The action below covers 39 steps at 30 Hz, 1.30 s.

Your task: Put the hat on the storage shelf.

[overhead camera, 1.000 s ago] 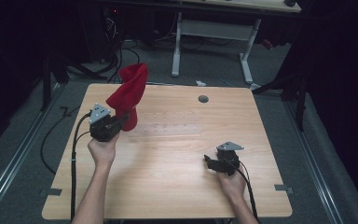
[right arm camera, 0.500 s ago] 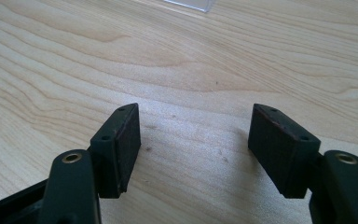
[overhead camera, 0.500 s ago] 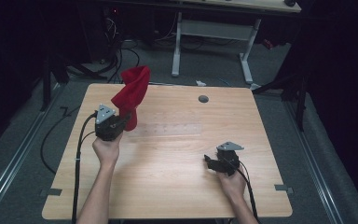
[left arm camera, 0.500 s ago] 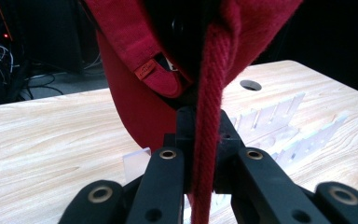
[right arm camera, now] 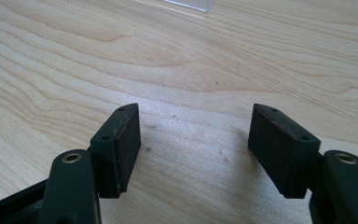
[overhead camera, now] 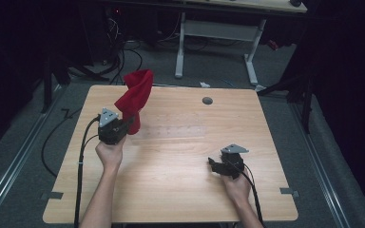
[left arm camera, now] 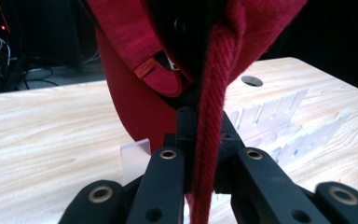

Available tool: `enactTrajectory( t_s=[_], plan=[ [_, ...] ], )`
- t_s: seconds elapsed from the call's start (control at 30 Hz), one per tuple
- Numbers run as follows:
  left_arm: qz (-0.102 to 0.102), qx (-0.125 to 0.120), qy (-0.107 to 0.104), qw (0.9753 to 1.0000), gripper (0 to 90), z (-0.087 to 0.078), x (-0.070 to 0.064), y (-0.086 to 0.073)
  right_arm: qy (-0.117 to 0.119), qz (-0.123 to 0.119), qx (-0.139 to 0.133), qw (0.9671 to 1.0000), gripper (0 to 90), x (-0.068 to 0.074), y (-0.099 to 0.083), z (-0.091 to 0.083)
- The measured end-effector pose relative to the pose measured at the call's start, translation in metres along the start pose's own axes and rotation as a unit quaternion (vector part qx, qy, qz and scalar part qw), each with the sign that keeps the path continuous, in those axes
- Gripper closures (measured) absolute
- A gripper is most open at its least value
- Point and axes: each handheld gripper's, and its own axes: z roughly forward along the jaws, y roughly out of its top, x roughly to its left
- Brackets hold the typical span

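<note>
High view: left gripper (overhead camera: 129,124) raised over the left half of the wooden table (overhead camera: 180,190), pinching a red cap (overhead camera: 135,97) that stands up above it (crown toward the far edge). Right gripper (overhead camera: 215,165) low at the near right of the table, well apart from the cap. Round grommet hole (overhead camera: 207,100) near the far edge. Faint clear plastic rack (overhead camera: 180,126) just right of the cap.

Left gripper view: jaws pressed together on a thick red fabric edge of the cap (left arm camera: 209,121), which runs down between them. Small tab (left arm camera: 147,68) on the strap above. Clear slotted rack (left arm camera: 279,121) on the table behind, right of the jaws.

Right gripper view: jaws spread wide, nothing between them, bare wood grain (right arm camera: 191,79) beneath. Dark pads (right arm camera: 129,144) facing inward. Clear plastic corner (right arm camera: 189,4) at top edge (object not identifiable).
</note>
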Motion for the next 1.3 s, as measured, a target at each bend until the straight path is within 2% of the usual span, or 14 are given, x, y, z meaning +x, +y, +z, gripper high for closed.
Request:
enactTrajectory(
  t_s=[0.17, 0.3, 0.37, 0.47, 0.67, 0.9, 1.03, 1.2, 1.3],
  plan=[
    [0.009, 0.015, 0.007, 0.9998, 84.7, -0.003, 0.002, -0.005, 0.001, -0.001, 0.0, 1.0, 34.5, 0.0, 0.0, 0.0],
    [-0.002, 0.028, 0.015, 0.9995, 84.7, -0.005, 0.007, -0.01, 0.001, -0.001, 0.0, 1.0, 34.4, 0.0, 0.0, 0.0],
    [-0.015, 0.031, 0.014, 0.9993, 84.9, -0.008, 0.01, -0.012, 0.001, -0.002, 0.0, 1.0, 34.4, 0.0, 0.0, 0.0],
    [-0.02, 0.038, 0.015, 0.999, 84.5, -0.011, 0.013, -0.013, 0.001, -0.002, 0.0, 1.0, 34.3, 0.0, 0.0, 0.0],
    [-0.025, 0.052, 0.016, 0.9982, 82.1, -0.017, 0.014, -0.019, 0.001, -0.002, 0.0, 1.0, 34.3, 0.0, 0.0, 0.0],
    [-0.019, 0.063, 0.021, 0.9976, 80.0, -0.019, 0.011, -0.02, 0.002, -0.002, 0.0, 1.0, 34.2, 0.0, 0.0, 0.0],
    [-0.008, 0.065, 0.018, 0.9977, 72.9, -0.025, 0.008, -0.017, 0.002, -0.002, 0.0, 1.0, 34.2, 0.0, 0.0, 0.0],
    [-0.007, 0.061, 0.019, 0.998, 57.5, -0.033, 0.004, -0.01, 0.002, -0.002, 0.0, 1.0, 34.2, 0.0, 0.0, 0.0],
    [-0.001, 0.062, 0.019, 0.9979, 51.4, -0.037, 0.002, -0.008, 0.001, -0.002, 0.0, 1.0, 34.2, 0.0, 0.0, 0.0]
  ],
)
